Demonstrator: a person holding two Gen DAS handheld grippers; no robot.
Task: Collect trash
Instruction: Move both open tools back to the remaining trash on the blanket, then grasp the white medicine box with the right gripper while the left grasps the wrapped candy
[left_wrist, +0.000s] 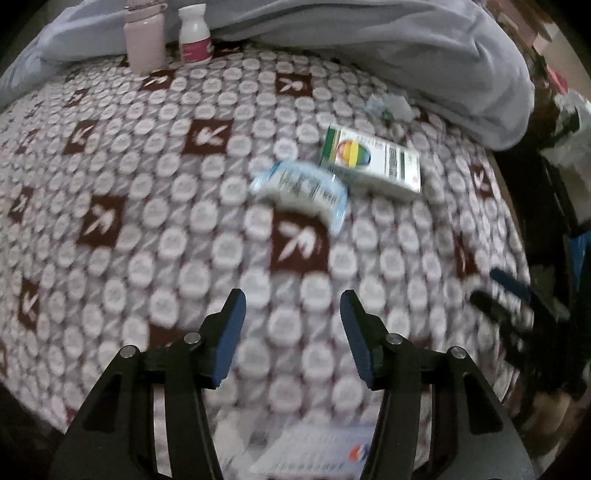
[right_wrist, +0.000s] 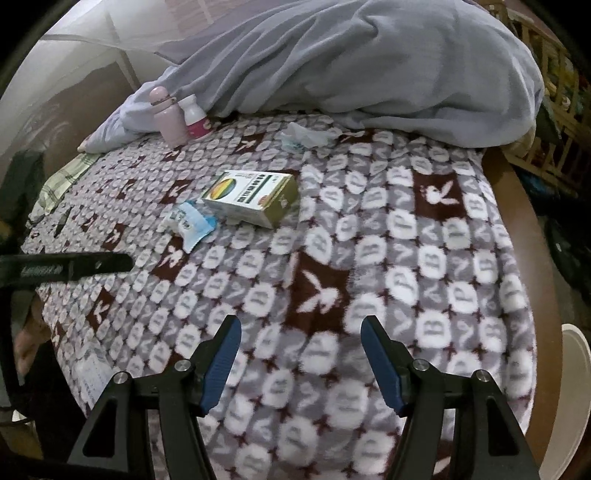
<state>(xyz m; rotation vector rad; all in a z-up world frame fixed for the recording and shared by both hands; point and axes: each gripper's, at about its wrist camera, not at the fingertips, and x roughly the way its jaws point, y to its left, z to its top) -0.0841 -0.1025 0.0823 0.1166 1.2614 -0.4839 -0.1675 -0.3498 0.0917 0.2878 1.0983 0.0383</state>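
Both hand-held grippers (left_wrist: 291, 299) (right_wrist: 301, 325) released, empty, above crumpled blue-white wrapper (right_wrist: 190, 225) beside box (right_wrist: 251, 197).

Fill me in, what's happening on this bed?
A person holds a gripper in each hand over a patterned blanket, collecting trash. Both the left gripper and right gripper are open and empty. A blue wrapper lies touching a carton mid-bed, with crumpled plastic farther back near the grey duvet. A pink bottle and white bottle stand upright. Nothing is picked up yet.
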